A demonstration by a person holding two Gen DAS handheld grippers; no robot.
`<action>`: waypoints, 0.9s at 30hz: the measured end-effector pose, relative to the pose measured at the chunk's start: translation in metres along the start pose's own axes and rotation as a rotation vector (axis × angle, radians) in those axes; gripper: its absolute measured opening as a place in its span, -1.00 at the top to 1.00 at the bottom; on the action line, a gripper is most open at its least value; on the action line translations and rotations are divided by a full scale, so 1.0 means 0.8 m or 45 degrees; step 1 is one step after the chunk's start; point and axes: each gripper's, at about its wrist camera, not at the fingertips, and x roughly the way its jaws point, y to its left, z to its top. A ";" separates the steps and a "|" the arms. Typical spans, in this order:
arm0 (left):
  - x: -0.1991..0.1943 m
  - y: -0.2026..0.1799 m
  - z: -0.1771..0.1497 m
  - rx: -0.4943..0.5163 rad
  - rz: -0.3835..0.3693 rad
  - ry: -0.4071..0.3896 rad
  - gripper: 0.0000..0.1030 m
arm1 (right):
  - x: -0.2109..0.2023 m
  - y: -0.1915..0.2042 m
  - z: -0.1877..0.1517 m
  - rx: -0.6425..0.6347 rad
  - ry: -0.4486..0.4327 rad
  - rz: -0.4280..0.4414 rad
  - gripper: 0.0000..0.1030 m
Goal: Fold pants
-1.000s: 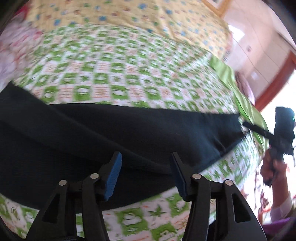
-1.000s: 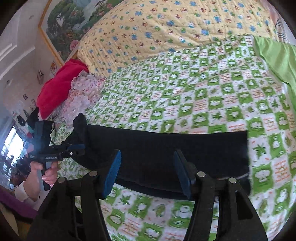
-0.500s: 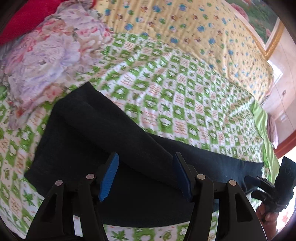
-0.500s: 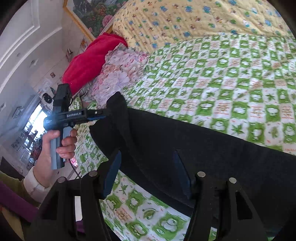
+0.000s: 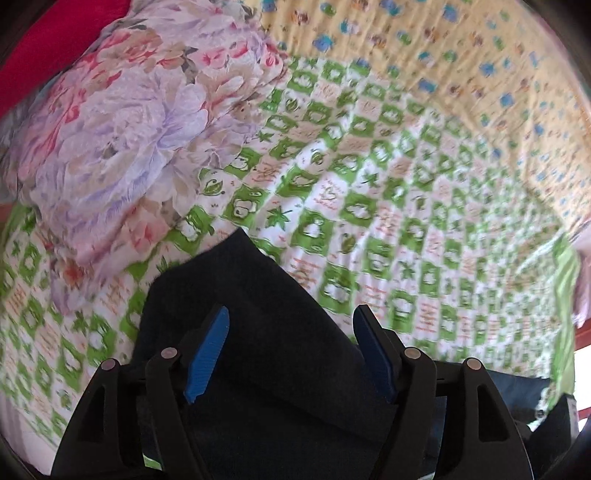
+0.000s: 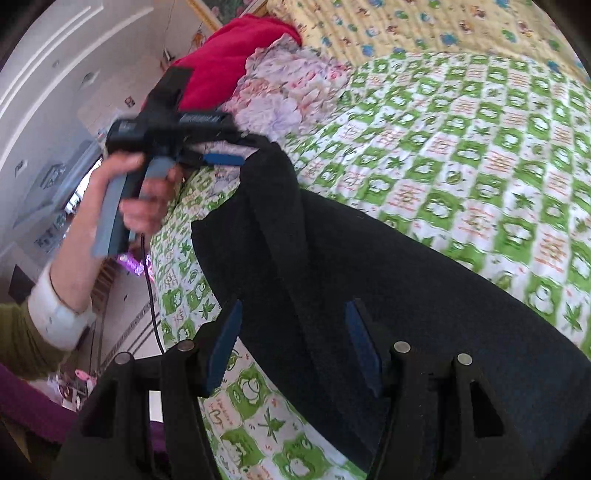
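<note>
Pants (image 6: 369, 266) lie dark and flat across the checked bed (image 6: 461, 155), one end by the floral quilt (image 5: 122, 129). Left tool (image 5: 291, 343) is over that end, its jaws opening, cloth under them but unpinched; looks like it's lining up on the hem to lift it over. Right tool (image 6: 291, 343) about half open, gripping nothing, above the cloth. Versus a second ago, both have swung along the pants toward the quilt end.

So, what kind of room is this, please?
Most likely a bedroom in a home. The dark pants lie on a bed with a green checked bedspread; a flowered pillow and a red one are piled at one end, and a framed picture hangs on the wall.
</note>
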 end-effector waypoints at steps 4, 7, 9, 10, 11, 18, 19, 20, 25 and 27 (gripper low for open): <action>0.040 -0.019 0.024 0.096 0.165 0.124 -0.35 | 0.028 0.003 0.010 -0.037 0.064 -0.006 -0.17; 0.061 -0.028 0.025 0.172 0.257 0.168 -0.10 | 0.044 0.005 0.013 -0.064 0.092 -0.010 -0.17; 0.068 -0.025 0.021 0.177 0.258 0.186 0.20 | 0.052 0.007 0.014 -0.082 0.110 -0.026 -0.13; 0.070 -0.021 0.018 0.166 0.241 0.192 0.37 | 0.055 0.008 0.013 -0.093 0.118 -0.022 0.05; 0.071 -0.017 0.015 0.156 0.232 0.190 0.60 | 0.058 0.008 0.013 -0.102 0.124 -0.015 0.18; 0.037 0.024 -0.026 0.056 0.096 0.043 0.97 | 0.048 0.012 0.010 -0.125 0.074 -0.016 0.85; 0.027 0.031 -0.035 0.026 0.059 0.013 0.98 | 0.044 0.014 0.011 -0.129 0.054 -0.006 0.85; 0.020 0.036 -0.043 0.002 0.028 -0.012 0.99 | 0.040 0.017 0.010 -0.135 0.039 0.002 0.85; -0.013 0.070 -0.099 -0.139 -0.127 -0.129 1.00 | 0.023 0.038 0.007 -0.210 0.011 0.014 0.86; -0.019 0.077 -0.111 -0.189 -0.163 -0.162 1.00 | 0.021 0.044 0.004 -0.232 0.014 0.010 0.86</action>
